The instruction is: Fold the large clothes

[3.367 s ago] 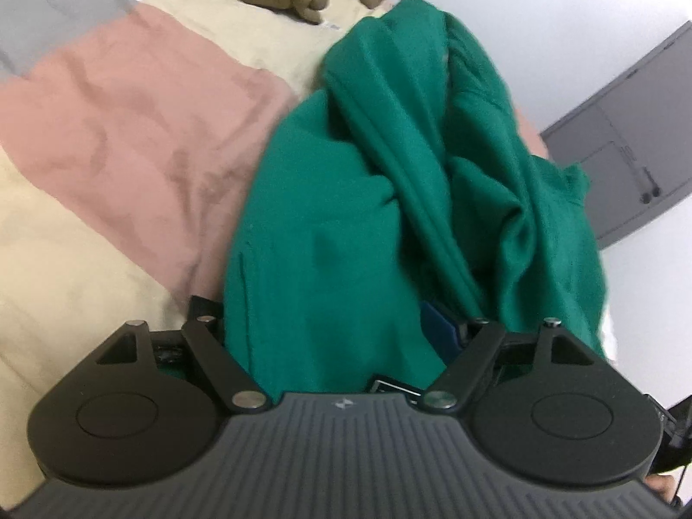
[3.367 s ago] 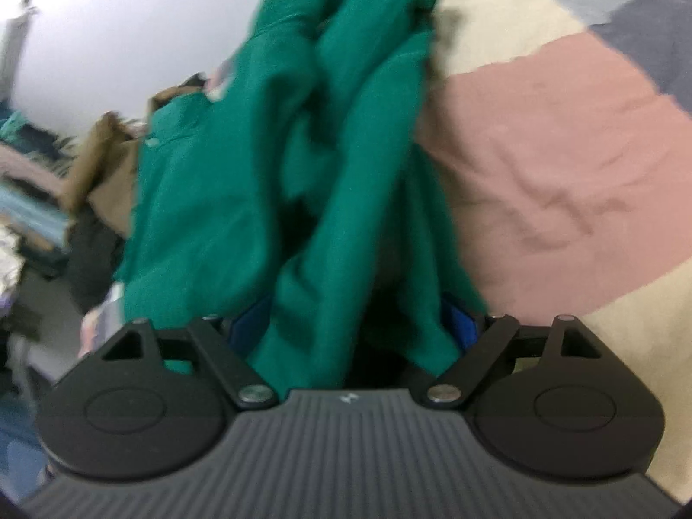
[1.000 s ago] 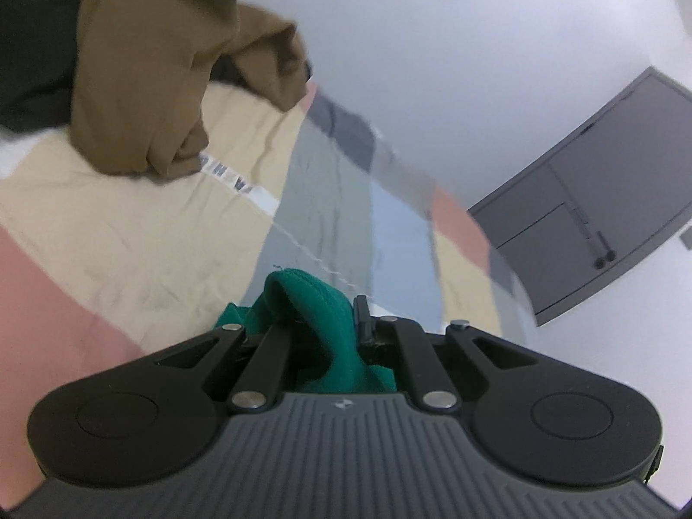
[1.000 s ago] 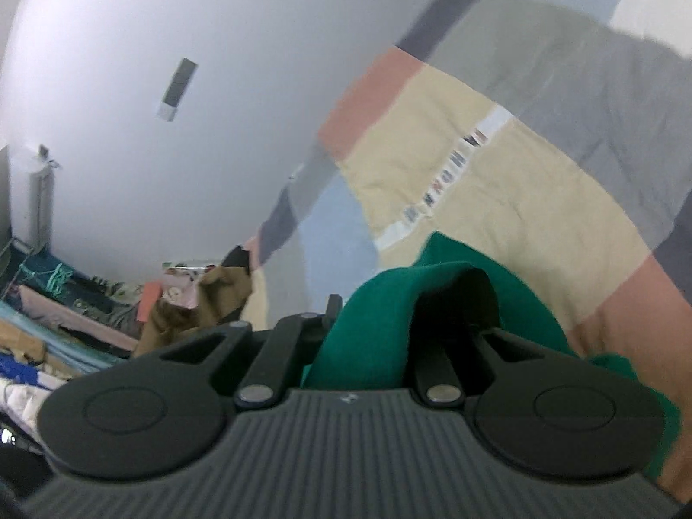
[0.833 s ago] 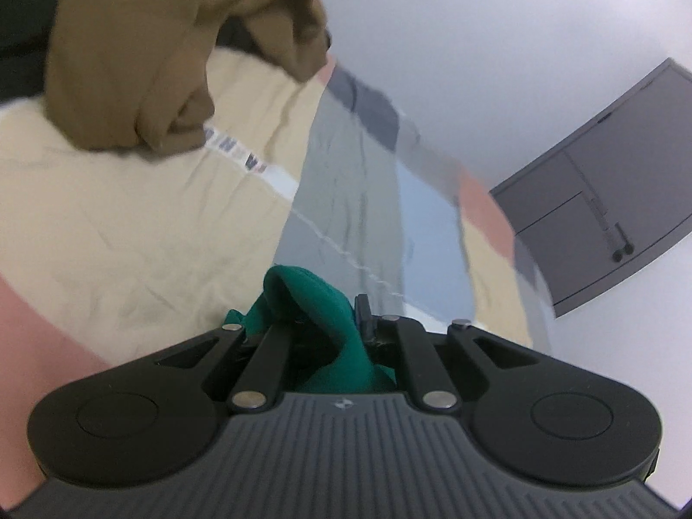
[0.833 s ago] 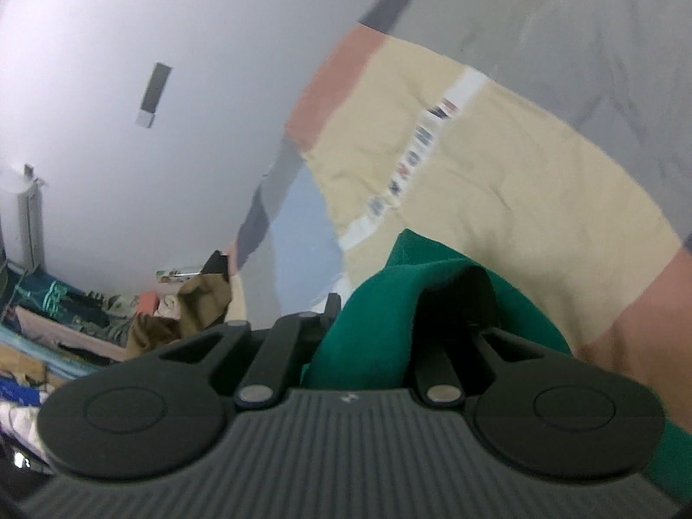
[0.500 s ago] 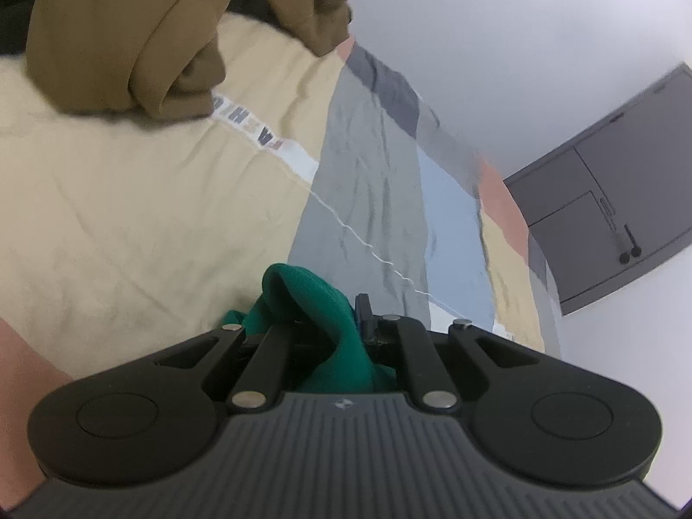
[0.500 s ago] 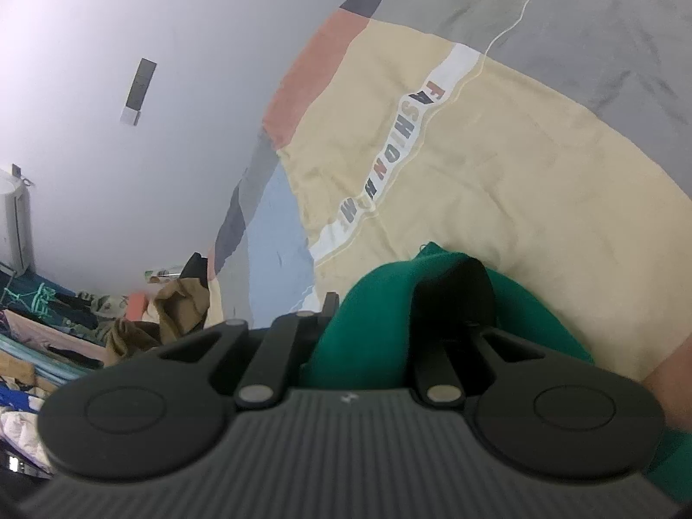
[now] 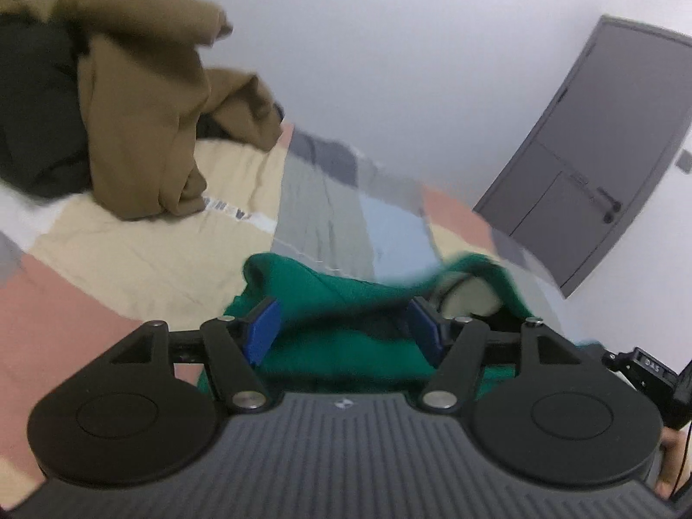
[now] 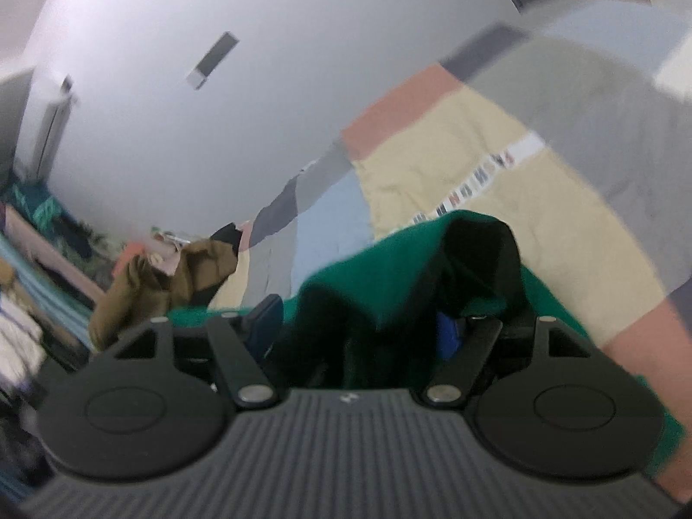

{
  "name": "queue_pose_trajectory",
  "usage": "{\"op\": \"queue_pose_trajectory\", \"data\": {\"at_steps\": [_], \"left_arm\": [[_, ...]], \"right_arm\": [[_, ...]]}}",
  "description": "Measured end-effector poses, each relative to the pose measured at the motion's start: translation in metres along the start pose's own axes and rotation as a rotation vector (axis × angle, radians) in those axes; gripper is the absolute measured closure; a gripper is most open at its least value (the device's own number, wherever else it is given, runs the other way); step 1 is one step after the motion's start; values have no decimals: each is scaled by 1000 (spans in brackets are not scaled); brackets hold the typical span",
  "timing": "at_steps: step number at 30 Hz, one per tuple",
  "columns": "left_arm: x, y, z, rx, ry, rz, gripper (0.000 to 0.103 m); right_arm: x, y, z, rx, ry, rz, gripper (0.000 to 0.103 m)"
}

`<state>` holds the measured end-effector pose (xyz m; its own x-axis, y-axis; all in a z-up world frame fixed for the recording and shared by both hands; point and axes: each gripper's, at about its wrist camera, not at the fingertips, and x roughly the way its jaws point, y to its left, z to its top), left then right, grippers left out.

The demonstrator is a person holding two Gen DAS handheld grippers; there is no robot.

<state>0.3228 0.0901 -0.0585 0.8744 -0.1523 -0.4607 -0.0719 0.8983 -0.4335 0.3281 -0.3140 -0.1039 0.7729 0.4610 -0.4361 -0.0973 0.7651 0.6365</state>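
Both tongs just opened (green garment (image 9: 341, 302) between).

Both grippers: black ribbed body w/ 2 round discs, silver screws, black linkage arms, blue pads (image 9: 264, 329).

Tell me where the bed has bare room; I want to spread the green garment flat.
Free: the beige and grey blanket between the green garment and the brown garment. Crowded: the brown garment heaped on dark clothes at the far left.
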Motion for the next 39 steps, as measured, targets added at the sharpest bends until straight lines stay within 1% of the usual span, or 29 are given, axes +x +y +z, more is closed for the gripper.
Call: {"op": "queue_pose_trajectory", "data": {"at_steps": [2, 4, 6, 8, 11, 15, 18, 22, 24, 26, 28, 29, 31, 33, 34, 35, 36, 38, 39], "left_arm": [[-23, -10, -16, 18, -32, -31, 33], [-36, -20, -31, 41, -44, -32, 32], [-38, -25, -44, 58, -22, -28, 32], [-33, -28, -55, 66, 2, -12, 32], [-20, -29, -66, 77, 32, 5, 32], [3, -26, -75, 89, 54, 38, 32], [17, -25, -79, 110, 54, 67, 32], [23, -25, -77, 101, 48, 75, 32], [22, -26, -78, 101, 45, 74, 32], [22, -27, -78, 113, 41, 72, 32], [23, -26, -76, 113, 41, 67, 32], [23, -25, -75, 111, 40, 65, 32], [21, -24, -73, 102, 33, 59, 32], [19, -20, -72, 77, 24, 41, 32], [18, -19, -71, 69, 20, 35, 32], [16, -16, -70, 59, 11, 31, 32], [15, -13, -69, 50, 2, 27, 32], [11, -7, -66, 20, -20, 12, 32], [9, -4, -64, 2, -30, 2, 32]], "right_arm": [[-21, 13, -4, -56, -28, 0, 29], [-43, 26, -10, -106, -66, 7, 29], [-58, 39, -20, -147, -88, 17, 29], [-64, 49, -33, -180, -67, 43, 29], [-54, 64, -51, -250, -8, 54, 29], [-32, 84, -72, -384, 53, 16, 30], [-15, 91, -83, -457, 56, -20, 30], [1, 91, -88, -462, 25, -48, 31], [1, 91, -86, -461, -3, -57, 31], [1, 90, -81, -433, -24, -58, 31], [6, 88, -75, -420, -23, -60, 31], [11, 88, -72, -418, -22, -74, 30], [23, 91, -67, -424, -6, -83, 34], [37, 95, -60, -444, 14, -89, 49], [46, 98, -56, -453, 23, -114, 56], [55, 102, -51, -463, 34, -139, 79], [63, 104, -47, -469, 50, -154, 90], [79, 111, -34, -466, 87, -190, 92], [85, 117, -25, -469, 85, -197, 92]]}}
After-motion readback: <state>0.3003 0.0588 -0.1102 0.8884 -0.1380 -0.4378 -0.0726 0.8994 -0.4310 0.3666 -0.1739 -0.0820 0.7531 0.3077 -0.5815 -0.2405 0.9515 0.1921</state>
